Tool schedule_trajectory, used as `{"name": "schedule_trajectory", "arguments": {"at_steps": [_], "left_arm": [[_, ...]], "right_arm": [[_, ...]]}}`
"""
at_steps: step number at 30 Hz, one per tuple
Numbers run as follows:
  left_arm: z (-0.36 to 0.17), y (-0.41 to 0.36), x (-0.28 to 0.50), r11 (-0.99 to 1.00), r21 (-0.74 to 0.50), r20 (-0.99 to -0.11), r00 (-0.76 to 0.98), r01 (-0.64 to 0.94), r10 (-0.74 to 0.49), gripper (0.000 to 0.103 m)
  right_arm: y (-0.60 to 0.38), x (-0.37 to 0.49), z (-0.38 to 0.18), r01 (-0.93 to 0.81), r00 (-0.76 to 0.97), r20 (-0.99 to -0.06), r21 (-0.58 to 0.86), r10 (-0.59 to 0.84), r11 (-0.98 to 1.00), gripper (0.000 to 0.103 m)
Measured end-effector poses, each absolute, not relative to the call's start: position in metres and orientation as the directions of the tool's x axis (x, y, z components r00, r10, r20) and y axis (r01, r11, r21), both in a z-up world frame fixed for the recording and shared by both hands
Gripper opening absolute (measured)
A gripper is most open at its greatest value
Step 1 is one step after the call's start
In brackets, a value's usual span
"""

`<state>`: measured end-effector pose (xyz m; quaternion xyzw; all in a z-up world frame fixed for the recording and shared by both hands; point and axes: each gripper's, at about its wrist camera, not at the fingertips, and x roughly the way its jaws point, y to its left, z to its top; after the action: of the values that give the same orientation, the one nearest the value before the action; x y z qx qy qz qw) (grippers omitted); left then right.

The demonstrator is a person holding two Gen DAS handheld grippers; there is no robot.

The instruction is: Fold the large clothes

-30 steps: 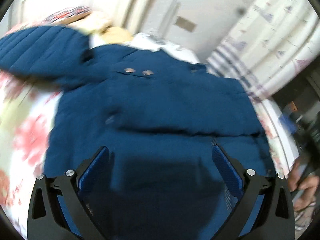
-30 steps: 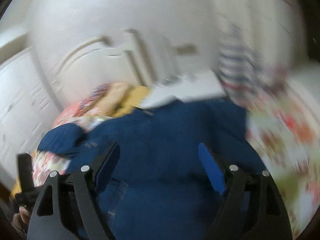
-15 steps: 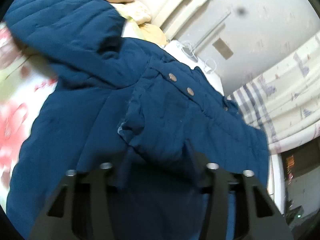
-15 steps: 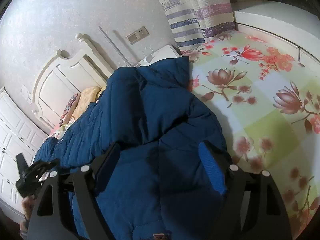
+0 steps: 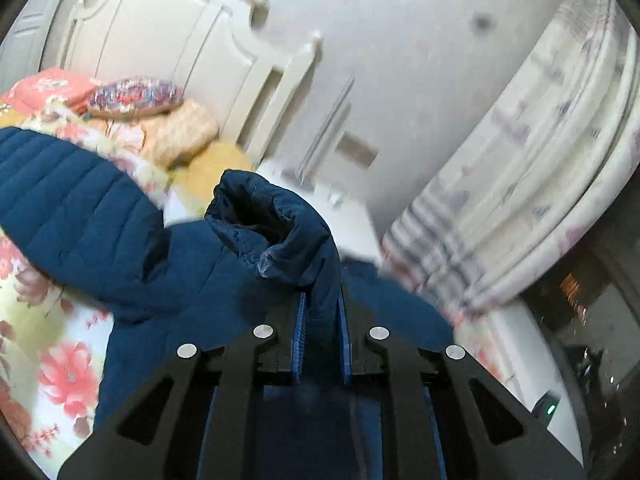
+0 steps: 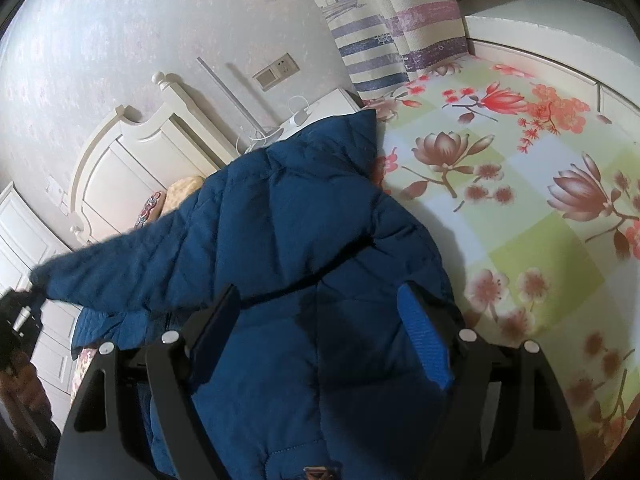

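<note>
At the bottom centre of the left wrist view, the left gripper (image 5: 321,312) has its 2 fingers drawn narrow, pinching a fold of the blue quilted jacket (image 5: 120,240); the pinched cloth stands up above the fingertips in a rumpled hump at mid-frame. The rest of the jacket spreads left and down, with a ribbed sleeve section reaching the left edge of the frame. Under it lies the floral bedsheet (image 5: 52,360) (pink blossoms on pale green and white squares). Farther up, at the upper left, pillows (image 5: 136,96) are heaped against a cream headboard (image 5: 168,48), and a pale curtain (image 5: 540,160) hangs at the right.

In the right wrist view, the right gripper (image 6: 320,312) sits at the bottom with its fingers spread wide, holding nothing, just above the jacket (image 6: 280,220), which fills the centre and lower left of the frame. One stretch of the jacket is pulled out toward the left edge. The bedsheet (image 6: 540,200) covers the right half. Beyond, at the top, are the headboard (image 6: 132,152), a wall socket (image 6: 276,72) and a striped curtain (image 6: 380,40).
</note>
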<state>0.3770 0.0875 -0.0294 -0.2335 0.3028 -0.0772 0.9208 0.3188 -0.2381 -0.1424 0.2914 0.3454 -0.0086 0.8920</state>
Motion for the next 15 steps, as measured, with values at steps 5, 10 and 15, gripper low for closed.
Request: {"name": "schedule_trajectory", "arguments": {"at_steps": [5, 10, 15], "left_arm": [[-0.091, 0.108, 0.354, 0.878, -0.459, -0.656, 0.718, -0.136, -0.231, 0.013], [-0.108, 0.108, 0.35, 0.928, -0.363, -0.737, 0.635, -0.084, -0.231, 0.014], [-0.059, 0.132, 0.317, 0.932, -0.275, -0.603, 0.797, -0.238, 0.025, 0.09]], "right_arm": [[-0.238, 0.318, -0.142, 0.217, 0.763, -0.619, 0.518, 0.188, 0.828, 0.08], [-0.239, 0.318, -0.143, 0.217, 0.762, -0.621, 0.513, 0.185, 0.83, 0.08], [-0.238, 0.318, -0.143, 0.218, 0.761, -0.623, 0.51, 0.183, 0.832, 0.08]]}}
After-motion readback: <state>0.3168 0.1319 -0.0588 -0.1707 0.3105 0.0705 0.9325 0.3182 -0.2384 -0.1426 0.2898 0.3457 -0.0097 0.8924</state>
